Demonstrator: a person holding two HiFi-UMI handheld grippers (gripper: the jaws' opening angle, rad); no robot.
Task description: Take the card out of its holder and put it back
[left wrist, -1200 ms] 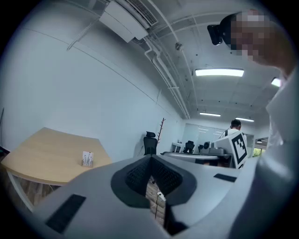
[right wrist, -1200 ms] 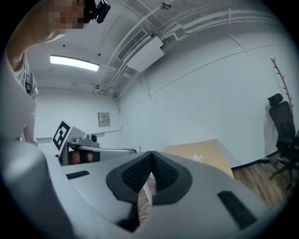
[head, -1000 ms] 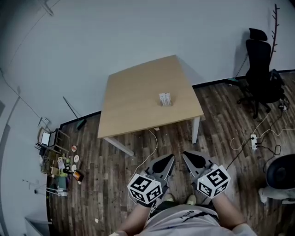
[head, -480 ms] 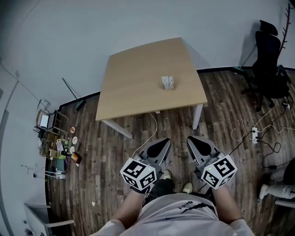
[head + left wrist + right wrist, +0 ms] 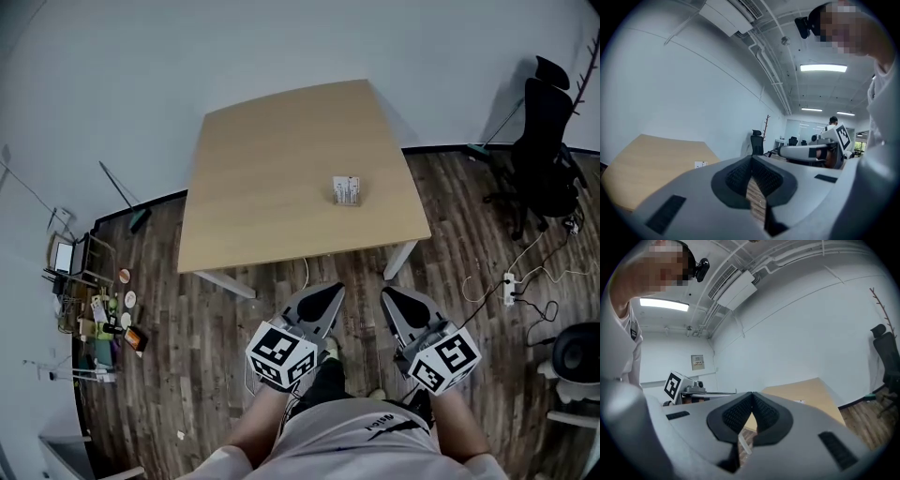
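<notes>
We had our left gripper (image 5: pixel 325 296) and right gripper (image 5: pixel 392 298) over the plank floor (image 5: pixel 225 319), ribbed black pads (image 5: pixel 739 177) pressed together on nothing. The small white card holder (image 5: pixel 347 190) stood on the square wooden bench (image 5: pixel 272 169).

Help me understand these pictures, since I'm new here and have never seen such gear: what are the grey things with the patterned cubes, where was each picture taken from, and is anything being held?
There is no robot here. A person stands on a wooden floor and holds a hand tool in each hand: the left gripper and the right gripper. Each has two jaws and a cube with square markers at its back.

The head view comes from a camera on the person's head and looks steeply down. The other two pictures come from cameras that ride on the grippers and look along their jaws.

Ahead stands a wooden table. On it is only a small white card holder, too small to show its card. An office chair stands to the right.

Nothing is held. Both pairs of jaws are closed tip to tip, away from the table.
</notes>
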